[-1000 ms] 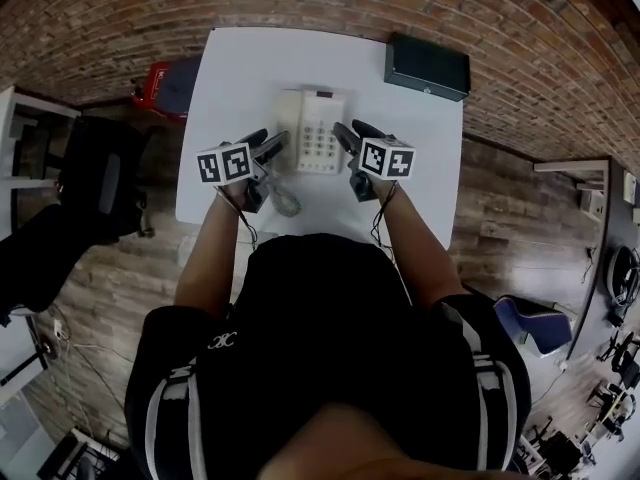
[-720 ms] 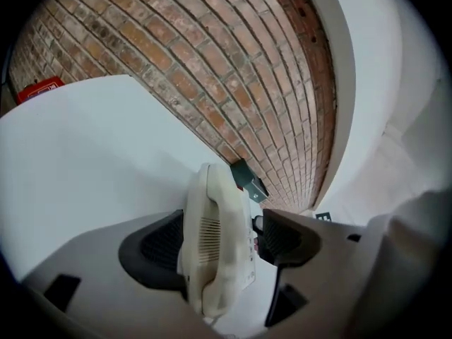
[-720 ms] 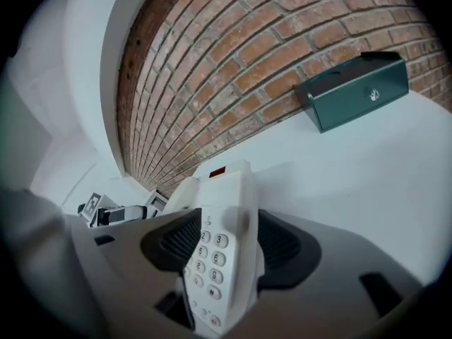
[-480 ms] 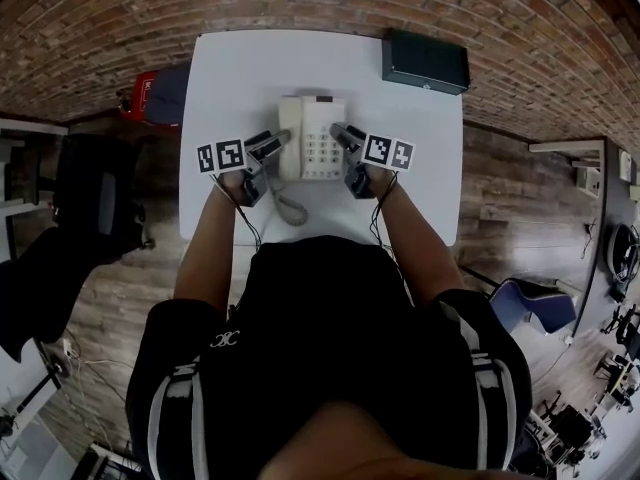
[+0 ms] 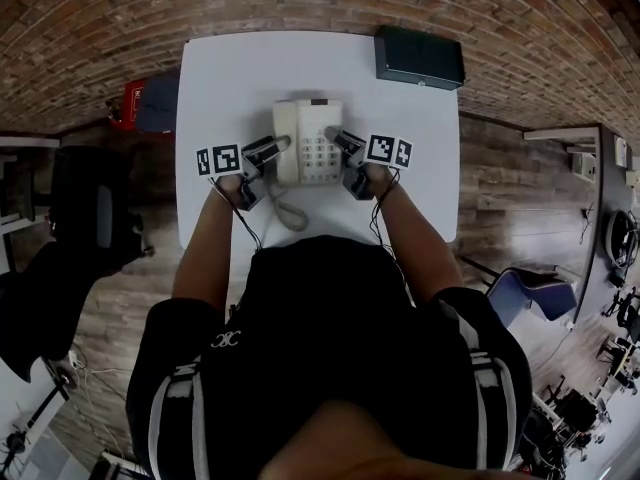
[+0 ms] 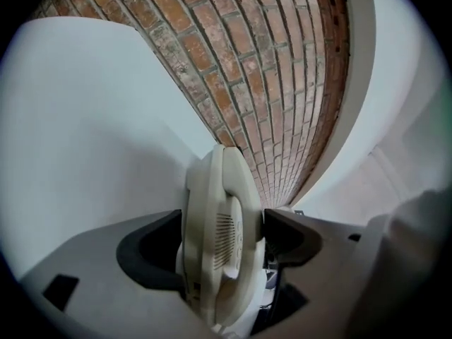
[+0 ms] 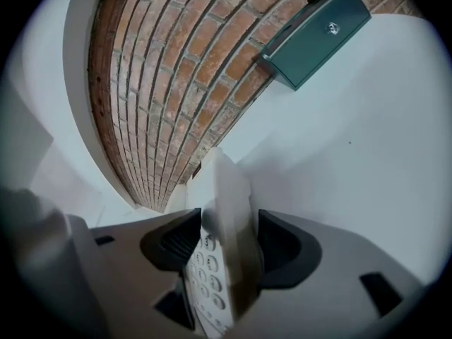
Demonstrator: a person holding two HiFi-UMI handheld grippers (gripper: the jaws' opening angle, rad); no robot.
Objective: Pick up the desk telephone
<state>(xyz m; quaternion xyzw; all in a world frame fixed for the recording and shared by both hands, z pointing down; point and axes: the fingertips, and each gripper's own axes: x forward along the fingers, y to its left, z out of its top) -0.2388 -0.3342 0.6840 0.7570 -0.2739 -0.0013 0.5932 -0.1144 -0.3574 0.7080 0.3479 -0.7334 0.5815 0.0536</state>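
Observation:
A cream desk telephone with its handset on the cradle lies on the white table. My left gripper straddles the phone's left edge. In the left gripper view the handset side stands between the jaws of the left gripper; they are opening and do not clamp it. My right gripper straddles the right edge. In the right gripper view the keypad side sits between the jaws of the right gripper, which are spread wide. The coiled cord trails toward me.
A dark green box sits at the table's far right corner. A red item stands off the table's left side, and a black chair is further left. A brick wall rises behind the table.
Both grippers have come down and rolled, closing in from beside the phone to straddle its left and right edges. Their jaws stand wider. The phone stays on the table.

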